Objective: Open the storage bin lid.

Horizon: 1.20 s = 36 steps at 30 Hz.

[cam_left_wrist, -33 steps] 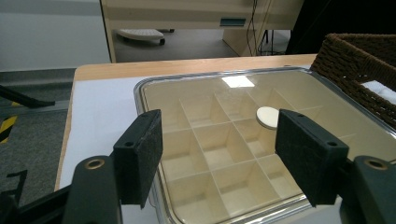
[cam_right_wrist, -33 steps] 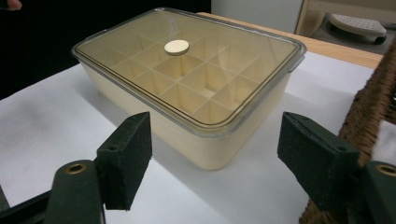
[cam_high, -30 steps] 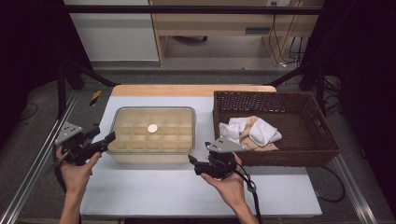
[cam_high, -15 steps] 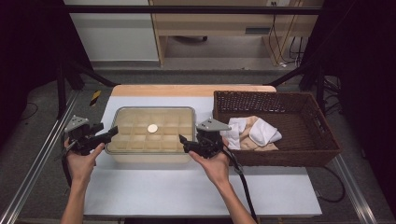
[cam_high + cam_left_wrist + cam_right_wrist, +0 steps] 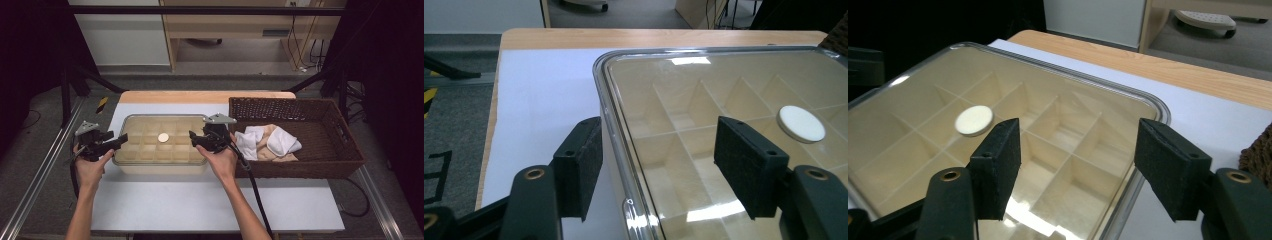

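I have the left gripper (image 5: 656, 175) and right gripper (image 5: 1078, 170) released, jaws just narrowing, each straddling an opposite rim of the clear-lidded, compartmented box (image 5: 150, 150) between them; bare table (image 5: 200, 200) behind both.

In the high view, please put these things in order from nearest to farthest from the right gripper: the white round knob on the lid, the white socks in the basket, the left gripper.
Measured from the right gripper:
1. White socks, to its right, inside the basket; the nearest cloth edge lies close to the hand.
2. White round knob, to its left, on the clear lid; nearly as close, hard to separate from 1.
3. Left gripper, across the box, at the lid's left edge.
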{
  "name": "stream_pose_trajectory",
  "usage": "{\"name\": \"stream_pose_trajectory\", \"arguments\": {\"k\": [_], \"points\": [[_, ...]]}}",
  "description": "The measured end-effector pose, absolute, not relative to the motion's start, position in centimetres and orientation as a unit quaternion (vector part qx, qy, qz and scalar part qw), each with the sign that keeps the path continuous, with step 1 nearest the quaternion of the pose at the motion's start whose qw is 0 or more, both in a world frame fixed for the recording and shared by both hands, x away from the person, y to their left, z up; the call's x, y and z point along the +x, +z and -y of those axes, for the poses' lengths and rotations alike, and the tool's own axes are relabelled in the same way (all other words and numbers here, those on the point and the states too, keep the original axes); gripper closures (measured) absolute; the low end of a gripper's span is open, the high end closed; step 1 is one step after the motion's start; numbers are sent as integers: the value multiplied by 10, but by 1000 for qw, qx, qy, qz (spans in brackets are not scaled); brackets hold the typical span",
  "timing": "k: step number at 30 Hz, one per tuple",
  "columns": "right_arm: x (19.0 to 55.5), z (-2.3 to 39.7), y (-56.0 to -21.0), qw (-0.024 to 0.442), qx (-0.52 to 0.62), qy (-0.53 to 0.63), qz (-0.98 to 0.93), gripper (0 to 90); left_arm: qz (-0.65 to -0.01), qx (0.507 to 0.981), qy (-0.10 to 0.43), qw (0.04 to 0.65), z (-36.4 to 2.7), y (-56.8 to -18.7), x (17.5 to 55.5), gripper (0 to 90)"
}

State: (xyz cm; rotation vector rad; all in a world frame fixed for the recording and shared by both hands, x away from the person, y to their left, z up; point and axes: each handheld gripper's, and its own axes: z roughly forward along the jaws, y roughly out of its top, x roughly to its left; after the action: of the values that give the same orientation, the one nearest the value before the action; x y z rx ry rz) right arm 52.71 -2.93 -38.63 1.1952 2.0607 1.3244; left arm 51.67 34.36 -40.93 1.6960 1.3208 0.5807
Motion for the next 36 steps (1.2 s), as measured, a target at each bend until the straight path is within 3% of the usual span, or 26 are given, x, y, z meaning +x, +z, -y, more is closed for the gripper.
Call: {"name": "stream_pose_trajectory", "arguments": {"k": [21, 36], "points": [[555, 22, -416, 210, 502, 420, -726, 285, -535, 703, 198, 425, -341, -424, 530, 329], [567, 24, -427, 135, 525, 435, -719, 225, -532, 713, 161, 427, -338, -427, 532, 216]]}}
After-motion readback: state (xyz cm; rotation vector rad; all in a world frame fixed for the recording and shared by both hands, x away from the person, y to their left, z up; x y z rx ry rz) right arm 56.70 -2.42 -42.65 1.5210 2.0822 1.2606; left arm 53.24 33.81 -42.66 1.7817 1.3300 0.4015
